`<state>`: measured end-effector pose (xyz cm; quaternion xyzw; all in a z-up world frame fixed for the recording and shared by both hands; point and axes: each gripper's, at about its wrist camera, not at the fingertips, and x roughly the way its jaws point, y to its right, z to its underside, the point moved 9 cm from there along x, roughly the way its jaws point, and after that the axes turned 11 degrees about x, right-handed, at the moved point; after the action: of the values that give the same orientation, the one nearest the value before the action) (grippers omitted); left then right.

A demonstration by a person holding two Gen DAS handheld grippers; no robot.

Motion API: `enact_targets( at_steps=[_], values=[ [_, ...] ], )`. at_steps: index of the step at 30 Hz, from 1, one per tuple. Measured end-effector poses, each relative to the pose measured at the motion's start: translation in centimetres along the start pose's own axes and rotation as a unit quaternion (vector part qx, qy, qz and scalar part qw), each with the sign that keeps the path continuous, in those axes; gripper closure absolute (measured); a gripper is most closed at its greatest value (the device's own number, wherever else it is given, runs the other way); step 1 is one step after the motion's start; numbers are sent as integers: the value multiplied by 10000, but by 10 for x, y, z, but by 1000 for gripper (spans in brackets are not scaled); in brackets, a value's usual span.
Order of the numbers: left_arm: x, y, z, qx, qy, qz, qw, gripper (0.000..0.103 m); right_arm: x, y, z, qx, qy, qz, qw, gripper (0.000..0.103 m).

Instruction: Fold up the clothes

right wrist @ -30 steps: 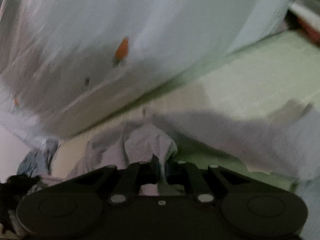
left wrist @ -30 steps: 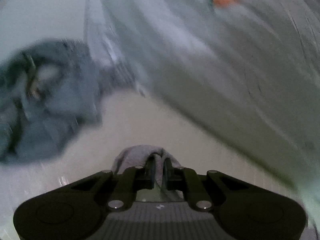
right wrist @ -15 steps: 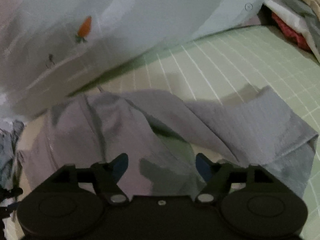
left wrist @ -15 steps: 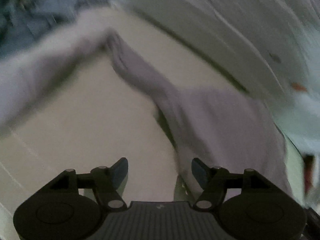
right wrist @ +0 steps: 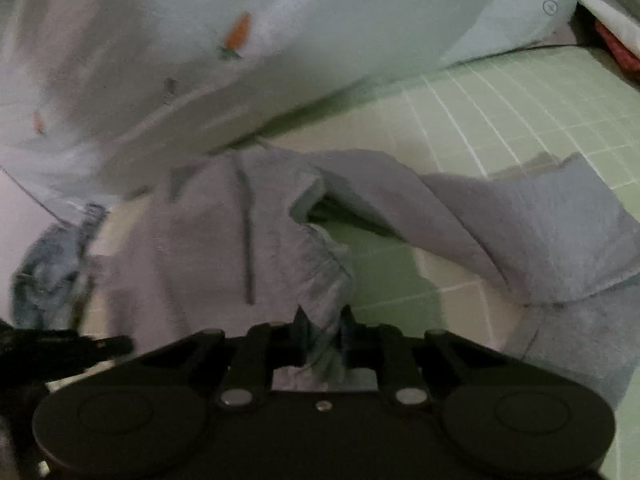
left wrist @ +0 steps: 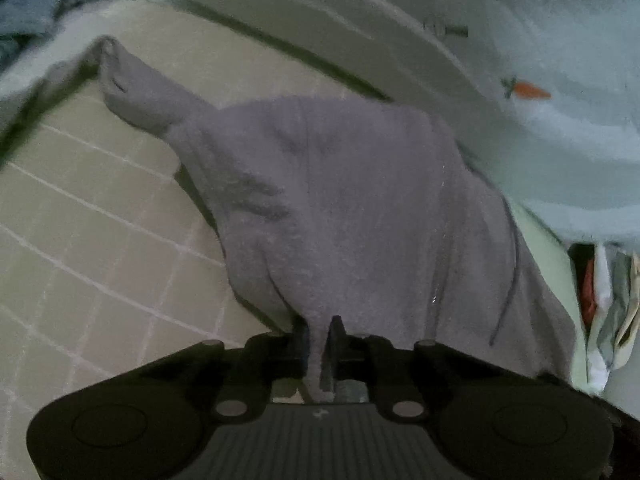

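Note:
A grey long-sleeved garment lies crumpled on a pale green gridded mat. One sleeve trails to the far left. My left gripper is shut on a fold at the garment's near edge. In the right wrist view the same garment has a dark cord down its front, and its other sleeve is spread to the right. The jaws of my right gripper are closing with a pinch of grey cloth pressed between the pads.
A person in pale clothing with small carrot prints sits close behind the mat. A heap of blue denim lies at the left edge. Folded fabrics are stacked on the right.
Both grippers let go of the grey cloth, opened wide, then shut on it again at new spots. The left view swung right, from the denim heap to the garment's body.

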<state>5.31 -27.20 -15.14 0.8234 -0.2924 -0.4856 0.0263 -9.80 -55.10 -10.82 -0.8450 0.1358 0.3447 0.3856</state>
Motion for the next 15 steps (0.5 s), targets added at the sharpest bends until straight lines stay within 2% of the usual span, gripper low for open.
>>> enact_targets(
  at_steps=[3,6,7,8,9,11,12,13,14,15],
  values=[
    [-50,-4,-18,60,476,-103,9988,93,-47,-24,5,-85,59,-608,9981,90],
    [-92,2,-41,438,1036,-202,9935,92,-70,-47,15,-498,146,-711,9961,89],
    [-85,6,-41,700,953,-281,9926,90,-69,-49,18,-610,149,-648,9959,88],
    [-72,10,-39,1002,788,-376,9911,83,-60,-47,23,-718,100,-456,9963,84],
    [-60,14,-37,1304,622,-470,9884,80,-44,-39,29,-775,-51,-116,9969,81],
    [-48,10,-21,1465,334,-614,9867,77,-12,-18,41,-716,-486,657,9941,75],
    [-44,6,-12,1512,192,-683,9859,77,-5,-14,44,-685,-558,790,9929,73],
    [-39,3,-4,1560,51,-751,9849,73,-3,-13,45,-675,-538,792,9931,64],
    [-35,0,5,1606,-90,-819,9836,58,-2,-12,45,-656,-495,779,9936,55],
    [-34,-8,10,1500,-149,-857,9849,41,-4,-13,43,-631,-428,748,9943,51]
  ],
)
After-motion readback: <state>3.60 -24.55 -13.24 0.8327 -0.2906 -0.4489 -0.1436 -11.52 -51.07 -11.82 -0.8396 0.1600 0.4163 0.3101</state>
